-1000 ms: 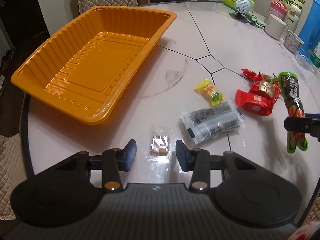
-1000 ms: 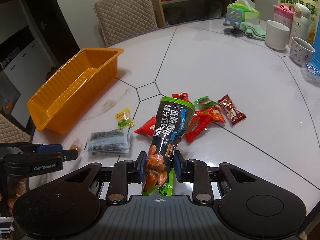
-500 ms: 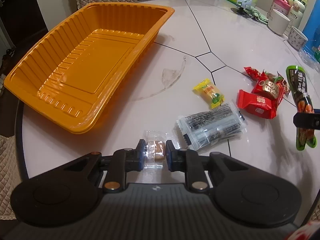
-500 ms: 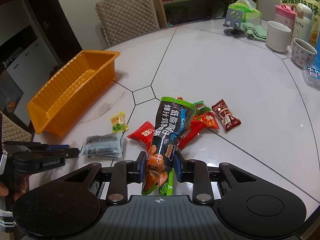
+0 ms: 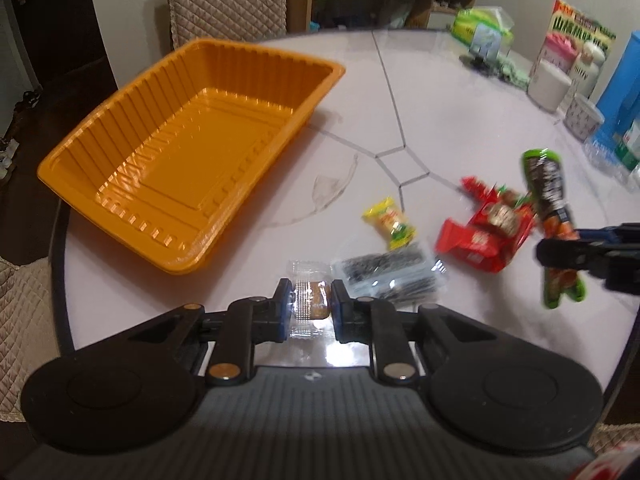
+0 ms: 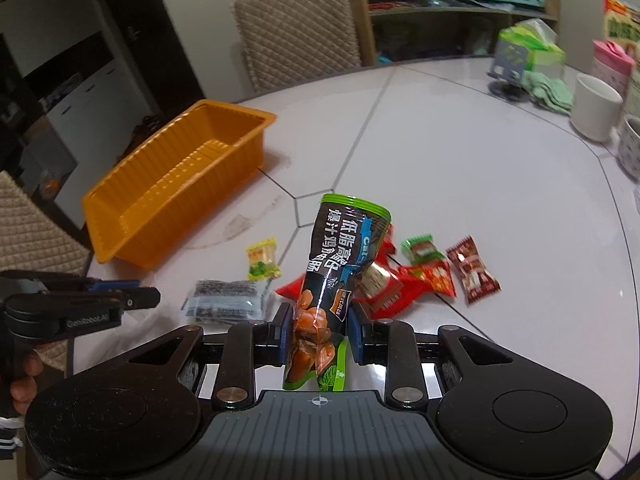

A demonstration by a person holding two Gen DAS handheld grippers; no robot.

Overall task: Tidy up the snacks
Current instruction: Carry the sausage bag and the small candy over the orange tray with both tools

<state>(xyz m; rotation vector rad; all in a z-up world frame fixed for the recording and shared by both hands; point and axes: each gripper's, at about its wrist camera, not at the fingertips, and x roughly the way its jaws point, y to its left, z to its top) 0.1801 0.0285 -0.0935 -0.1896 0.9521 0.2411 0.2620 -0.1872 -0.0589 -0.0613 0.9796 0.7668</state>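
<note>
My left gripper (image 5: 310,306) is shut on a small clear-wrapped brown biscuit (image 5: 314,304), held just above the white table. The empty orange tray (image 5: 120,120) lies ahead to the left; it also shows in the right wrist view (image 6: 132,196). My right gripper (image 6: 318,330) is shut on a tall black-and-green snack pouch (image 6: 340,256), held upright above the table; the pouch shows in the left wrist view (image 5: 548,200) at the right. A yellow candy (image 5: 388,222), a clear black-print packet (image 5: 388,276) and red packets (image 5: 480,236) lie on the table.
Mugs (image 6: 594,106), a tissue box (image 6: 528,50), a pink container (image 6: 608,64) and a blue box (image 5: 620,80) stand at the table's far right. A quilted chair (image 6: 296,32) stands behind the table. The left gripper shows at the left in the right wrist view (image 6: 80,304).
My left gripper closed on the clear-wrapped biscuit and lifted it. My right gripper rose a little, still holding the pouch.
</note>
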